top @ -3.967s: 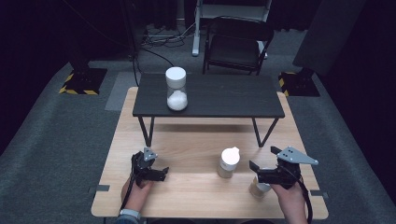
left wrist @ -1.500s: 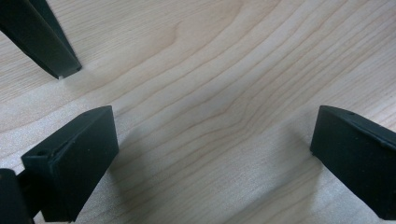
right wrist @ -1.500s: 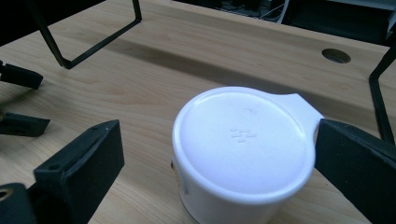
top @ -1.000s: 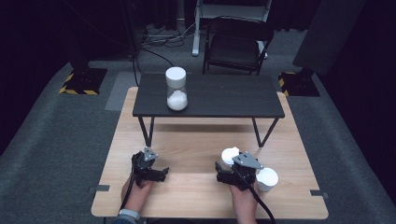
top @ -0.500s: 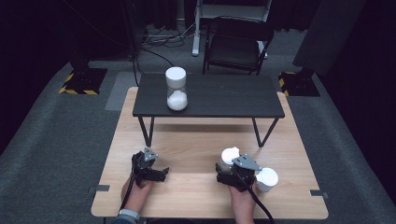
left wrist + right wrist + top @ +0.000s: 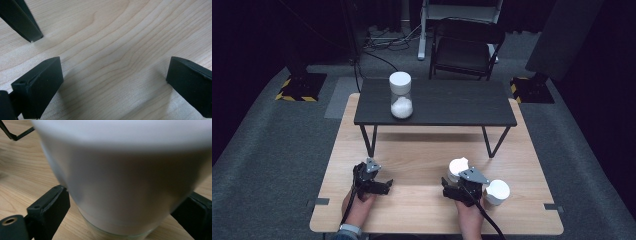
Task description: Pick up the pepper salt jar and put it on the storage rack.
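Now your right gripper (image 6: 454,181) has come in from the near right corner, where it sat a few seconds ago, to the white-lidded jar (image 6: 458,168) standing near the middle right of the wooden tabletop (image 6: 412,150), and its jaws have just been closing with that jar between them. That reads as the start of a pick-up: the reach looks done and the lift not yet begun. From the high view, your left gripper (image 6: 384,186) has kept its spot at the near left, idle on the wood. Just to the right of your right hand stands a second white-topped container (image 6: 498,191), close enough that a swing of the wrist could knock it. Beyond the jar, the low black table (image 6: 437,105) spans the far half of the board, with a tall jar (image 6: 400,95) of white powder on its left part; its right leg (image 6: 494,142) comes down just past your jar, so a lift toward the far side has to clear that edge. A chair (image 6: 467,50) stands well behind. In the left gripper view, the jaws stand released and wide apart over bare wood, nothing between them, with a black table leg (image 6: 23,21) at the upper left. In the right gripper view, the jar looms close, and the pads (image 6: 50,205) sit against its sides below the lid, grasping it, though how firmly you cannot tell.
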{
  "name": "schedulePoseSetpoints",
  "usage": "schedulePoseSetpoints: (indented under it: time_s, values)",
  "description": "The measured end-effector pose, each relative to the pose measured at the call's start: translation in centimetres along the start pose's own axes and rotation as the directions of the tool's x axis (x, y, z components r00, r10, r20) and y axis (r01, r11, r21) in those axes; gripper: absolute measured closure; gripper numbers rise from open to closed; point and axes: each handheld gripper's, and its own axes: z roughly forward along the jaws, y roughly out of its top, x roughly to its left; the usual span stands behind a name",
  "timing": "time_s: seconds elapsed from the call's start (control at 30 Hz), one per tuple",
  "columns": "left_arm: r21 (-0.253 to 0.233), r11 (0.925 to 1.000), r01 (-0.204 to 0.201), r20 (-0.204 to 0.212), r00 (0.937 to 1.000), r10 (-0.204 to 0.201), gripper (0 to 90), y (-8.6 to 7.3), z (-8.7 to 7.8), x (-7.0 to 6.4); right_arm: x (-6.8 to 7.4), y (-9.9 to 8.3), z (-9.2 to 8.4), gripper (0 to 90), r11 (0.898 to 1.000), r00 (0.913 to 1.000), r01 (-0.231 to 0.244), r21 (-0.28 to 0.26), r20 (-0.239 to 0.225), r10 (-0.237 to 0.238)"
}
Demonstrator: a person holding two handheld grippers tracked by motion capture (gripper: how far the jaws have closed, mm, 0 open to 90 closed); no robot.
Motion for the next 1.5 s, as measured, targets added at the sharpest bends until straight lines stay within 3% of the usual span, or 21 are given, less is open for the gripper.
schedulePoseSetpoints:
  time_s: [0.23,0.5,0.73,1.5]
  values:
    - [0.0,1.0,-0.001,0.001,1.0,0.001,0.5,0.0,0.0,0.0,0.3,-0.4,0.7,11.1,0.999,0.9991,0.041,0.02,0.01,-0.041]
    - [0.0,1.0,-0.001,0.001,1.0,0.001,0.5,0.0,0.0,0.0,-0.3,-0.9,1.2,17.2,0.999,0.9997,0.026,0.031,-0.003,-0.026]
    - [0.0,1.0,-0.001,0.002,1.0,0.001,0.5,0.0,0.0,0.0,-1.0,-1.4,1.4,29.2,1.0,0.9993,0.014,0.027,-0.034,-0.013]
    - [0.0,1.0,-0.004,0.002,1.0,0.004,0.5,0.0,0.0,0.0,-1.0,-0.9,0.9,30.4,0.999,0.9968,0.045,0.011,-0.067,-0.045]
